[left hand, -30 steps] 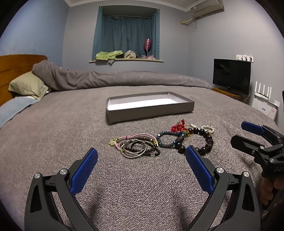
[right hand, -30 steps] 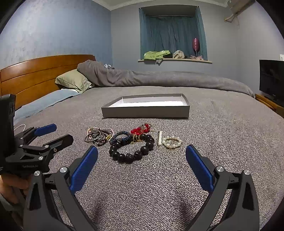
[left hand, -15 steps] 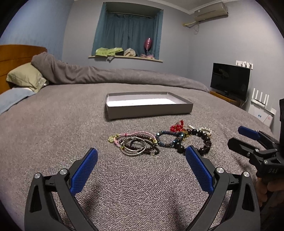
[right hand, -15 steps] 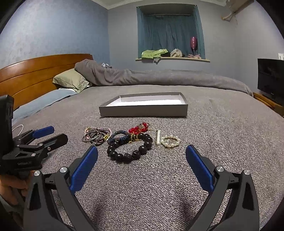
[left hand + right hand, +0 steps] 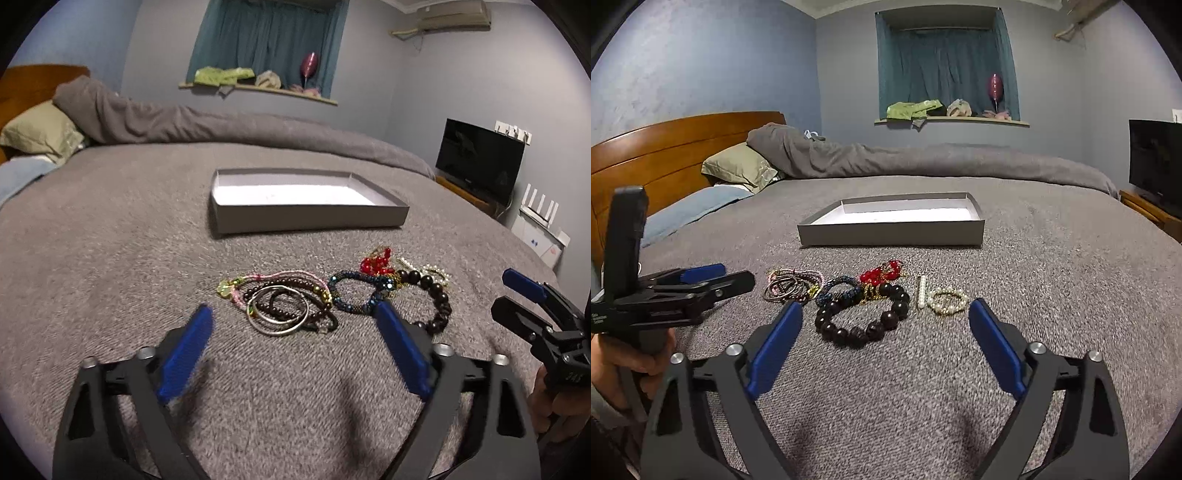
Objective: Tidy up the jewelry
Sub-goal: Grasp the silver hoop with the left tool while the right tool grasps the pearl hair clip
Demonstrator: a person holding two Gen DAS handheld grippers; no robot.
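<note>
Several bracelets lie in a row on the grey bed. In the left wrist view a tangle of silver, brown and pink bangles (image 5: 282, 302) lies just ahead of my open, empty left gripper (image 5: 293, 317). Right of it are a blue beaded bracelet (image 5: 356, 291), red beads (image 5: 376, 264) and a dark bead bracelet (image 5: 437, 299). In the right wrist view my open, empty right gripper (image 5: 884, 314) is just short of the dark bead bracelet (image 5: 862, 315); a pearl bracelet (image 5: 947, 301) lies to its right. An empty grey box (image 5: 306, 201) sits beyond the jewelry (image 5: 892, 223).
A rolled grey duvet (image 5: 923, 160), pillows (image 5: 737, 166) and a wooden headboard (image 5: 665, 147) are at the far left. A TV (image 5: 478, 158) stands at the right of the bed. The other gripper shows at each view's edge (image 5: 532, 306) (image 5: 701, 284).
Both grippers have moved forward toward the row of bracelets. The left one has tilted down over the bangles. The jewelry and box have not moved.
</note>
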